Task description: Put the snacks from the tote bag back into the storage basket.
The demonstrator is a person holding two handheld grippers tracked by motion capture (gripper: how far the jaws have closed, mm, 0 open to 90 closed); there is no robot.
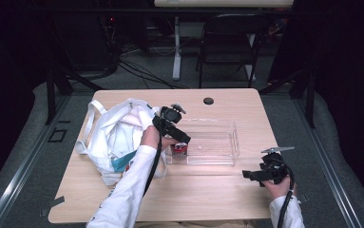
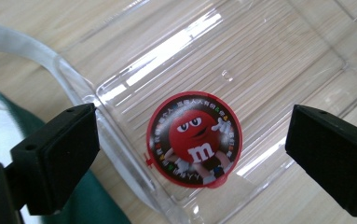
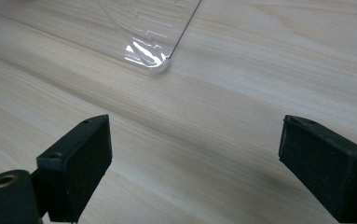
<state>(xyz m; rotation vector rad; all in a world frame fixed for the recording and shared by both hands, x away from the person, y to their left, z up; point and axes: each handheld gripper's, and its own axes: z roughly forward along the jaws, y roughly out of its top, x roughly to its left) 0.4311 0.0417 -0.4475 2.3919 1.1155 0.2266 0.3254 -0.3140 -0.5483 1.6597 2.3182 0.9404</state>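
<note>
Right now your left tool (image 2: 192, 154) hangs over the near left corner of the clear tray (image 1: 232, 142), its jaws wide apart with nothing between them. Below it, a small round candy tub (image 2: 194, 138) with a red lid sits inside that corner. Beside the tray lies a white bag (image 1: 113, 133). Your right tool (image 3: 195, 163) is low over the bare worktop (image 1: 198, 190), jaws apart too, near the tray's corner.

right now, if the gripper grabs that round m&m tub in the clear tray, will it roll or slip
The round tub sits lid-up in the clear tray, so it probably won't roll. Its curved, likely smooth side may slip. It looks small, likely light.
</note>
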